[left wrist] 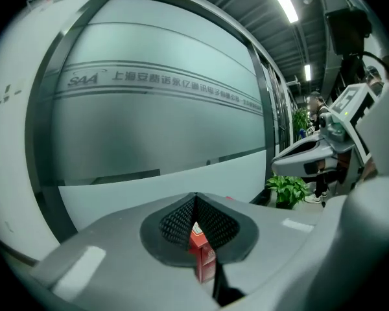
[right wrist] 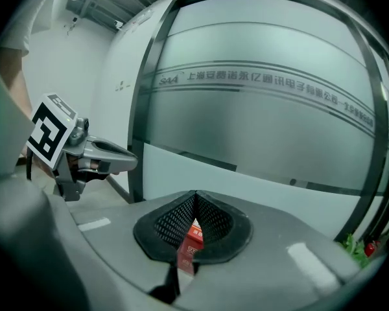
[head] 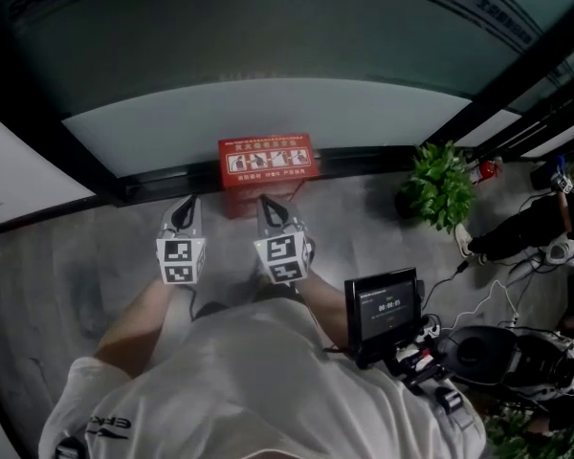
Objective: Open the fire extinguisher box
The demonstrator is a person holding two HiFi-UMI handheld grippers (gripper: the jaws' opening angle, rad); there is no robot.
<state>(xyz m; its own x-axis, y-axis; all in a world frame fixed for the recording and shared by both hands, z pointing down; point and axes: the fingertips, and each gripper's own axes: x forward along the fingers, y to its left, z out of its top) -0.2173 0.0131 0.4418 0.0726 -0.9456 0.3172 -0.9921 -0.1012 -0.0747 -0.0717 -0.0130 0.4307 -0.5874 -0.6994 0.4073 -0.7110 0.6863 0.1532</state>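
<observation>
Frosted glass wall lettered "SAA" | red fire extinguisher box below | left gripper, right gripper: fingers together, empty

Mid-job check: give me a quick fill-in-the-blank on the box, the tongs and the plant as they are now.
The fire extinguisher box on the floor is ____ in colour. The left tongs and right tongs are both ____, with nothing gripped. In the head view, the potted plant stands to the ____ of the box.
Missing words: red; shut; right.
</observation>
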